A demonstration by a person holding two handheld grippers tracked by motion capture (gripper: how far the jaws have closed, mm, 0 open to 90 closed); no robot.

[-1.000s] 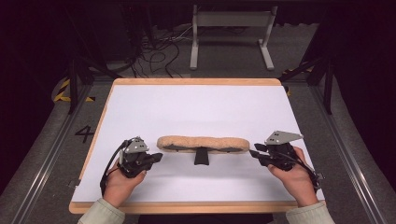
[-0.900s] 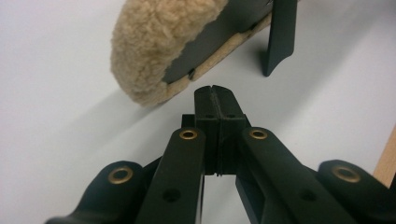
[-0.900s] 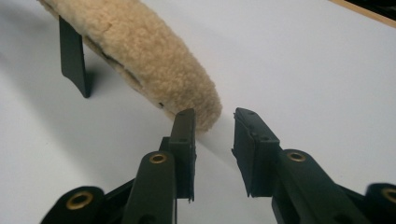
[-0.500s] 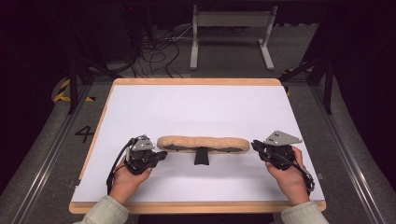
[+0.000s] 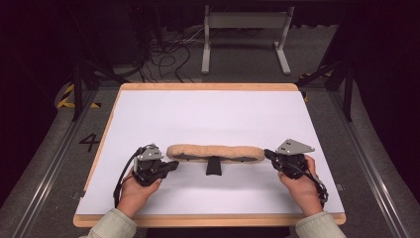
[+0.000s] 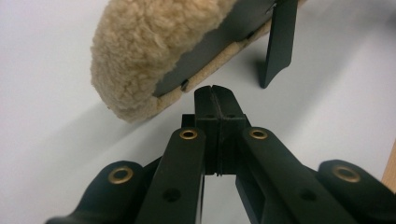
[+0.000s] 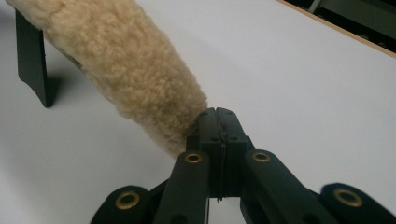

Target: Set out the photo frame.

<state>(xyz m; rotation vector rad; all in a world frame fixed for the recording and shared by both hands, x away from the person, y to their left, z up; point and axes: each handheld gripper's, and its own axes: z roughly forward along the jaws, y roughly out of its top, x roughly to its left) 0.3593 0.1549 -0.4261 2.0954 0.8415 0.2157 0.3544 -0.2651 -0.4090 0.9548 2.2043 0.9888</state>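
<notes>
While both jaw pairs are pressed together, the left gripper [image 6: 216, 95] sits just under the fleece pad's [image 5: 214, 151] end, the right gripper [image 7: 216, 116] touching its other end.

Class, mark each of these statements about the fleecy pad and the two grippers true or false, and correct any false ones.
1. The fleecy pad lies between the two grippers. True.
2. The left gripper has its jaws wide open. False: they are pressed shut.
3. The pad stands on a black foot. True.
4. The right gripper is at the table's far edge. False: it is at the pad's end, near the person.
5. The table top is white. True.
</notes>
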